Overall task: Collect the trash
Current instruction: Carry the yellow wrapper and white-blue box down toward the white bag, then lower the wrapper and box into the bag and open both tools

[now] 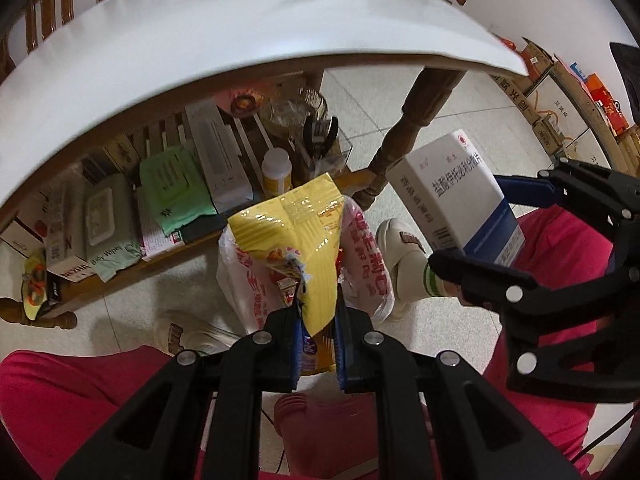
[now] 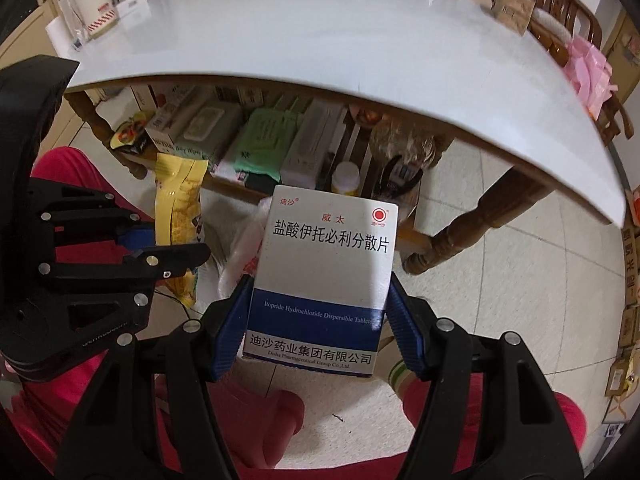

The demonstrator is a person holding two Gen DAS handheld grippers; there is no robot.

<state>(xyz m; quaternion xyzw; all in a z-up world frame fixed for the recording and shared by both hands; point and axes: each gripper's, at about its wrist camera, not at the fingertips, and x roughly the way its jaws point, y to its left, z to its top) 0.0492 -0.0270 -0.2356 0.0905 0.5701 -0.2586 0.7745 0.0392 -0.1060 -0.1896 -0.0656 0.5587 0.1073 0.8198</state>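
My left gripper [image 1: 318, 320] is shut on a yellow snack wrapper [image 1: 298, 240] that stands up between its blue pads. Under it on the floor lies a white plastic bag with red print [image 1: 368, 264]. My right gripper [image 2: 318, 320] is shut on a white and blue medicine box [image 2: 324, 272], its pads pressing both sides. In the left wrist view that medicine box [image 1: 460, 196] hangs to the right with the right gripper's fingers [image 1: 480, 276] around it. In the right wrist view the yellow wrapper [image 2: 180, 216] and the left gripper's fingers [image 2: 176, 258] appear at the left, with the plastic bag [image 2: 244, 260] behind the box.
A white table top [image 1: 240, 40] overhangs both grippers. Below it a wooden shelf [image 1: 192, 246] carries wipes packs, boxes, a pill bottle [image 1: 276, 172] and pliers. A wooden table leg [image 1: 408, 128] stands by the bag. The person's red trousers [image 1: 60, 400] and slippered feet are below. Cardboard boxes [image 1: 556, 116] line the wall.
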